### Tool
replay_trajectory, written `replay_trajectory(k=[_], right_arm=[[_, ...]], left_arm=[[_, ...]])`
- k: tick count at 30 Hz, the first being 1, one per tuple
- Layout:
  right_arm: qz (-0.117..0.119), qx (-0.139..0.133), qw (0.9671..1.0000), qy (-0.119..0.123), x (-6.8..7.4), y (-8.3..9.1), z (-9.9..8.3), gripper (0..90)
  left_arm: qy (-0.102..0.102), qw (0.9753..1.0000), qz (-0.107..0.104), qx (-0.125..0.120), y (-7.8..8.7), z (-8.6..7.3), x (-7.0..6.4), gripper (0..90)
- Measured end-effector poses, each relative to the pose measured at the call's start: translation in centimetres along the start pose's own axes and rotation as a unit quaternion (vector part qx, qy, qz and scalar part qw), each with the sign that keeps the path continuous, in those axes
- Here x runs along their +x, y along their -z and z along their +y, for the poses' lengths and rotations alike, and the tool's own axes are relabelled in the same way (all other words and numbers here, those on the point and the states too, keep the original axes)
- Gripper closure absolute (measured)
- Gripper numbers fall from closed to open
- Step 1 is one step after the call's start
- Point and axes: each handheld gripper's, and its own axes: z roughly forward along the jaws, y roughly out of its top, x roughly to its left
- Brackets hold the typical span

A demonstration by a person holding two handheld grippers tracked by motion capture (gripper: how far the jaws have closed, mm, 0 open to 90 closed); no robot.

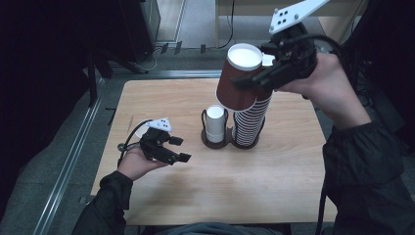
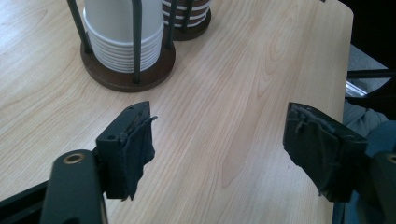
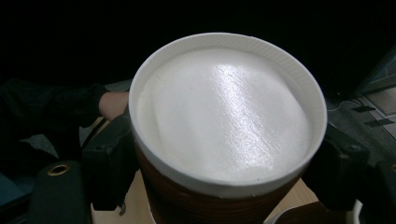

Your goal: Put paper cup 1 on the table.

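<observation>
My right tool (image 1: 254,82) grips a brown paper cup (image 1: 238,81), upside down, above the brown stack (image 1: 251,122) on the table (image 1: 274,166). It's light and crushable, so I squeeze gently at mid-wall. My left tool (image 1: 180,148) rests open near the holder (image 1: 215,139).

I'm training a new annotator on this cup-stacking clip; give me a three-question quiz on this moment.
1. True or false: the right gripper is shut on a brown paper cup held upside down above the brown cup stack.
2. What does the left gripper hold? A) a white cup B) nothing C) a lid
3. Fill in: the white cup stack stands in a dark holder to the ___ of the brown stack in the high view.

Key: 1 true; 2 B, its jaws stand open over the wooden table; 3 left.
</observation>
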Motion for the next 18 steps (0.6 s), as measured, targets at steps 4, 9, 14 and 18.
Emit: replay_trajectory(k=[4, 9, 14, 18], right_arm=[[0.013, -0.004, 0.9999, 0.002, 0.6, -1.1, -1.5, 20.9], [0.028, -0.015, 0.9995, 0.006, 1.7, -2.3, -3.9, 20.9], [0.038, -0.010, 0.9992, -0.006, 2.1, -3.8, -6.4, 20.9], [0.043, -0.002, 0.9990, -0.005, 2.1, -4.9, -8.2, 20.9]], left_arm=[[-0.004, 1.0000, -0.004, 0.000, -0.1, 0.1, -0.2, 23.0], [-0.008, 0.9999, -0.007, -0.002, -0.1, 0.3, -0.4, 20.9], [-0.010, 0.9998, -0.018, -0.003, -0.2, 0.3, -0.6, 18.8], [-0.015, 0.9998, -0.015, -0.005, -0.3, 0.4, -0.8, 19.0]])
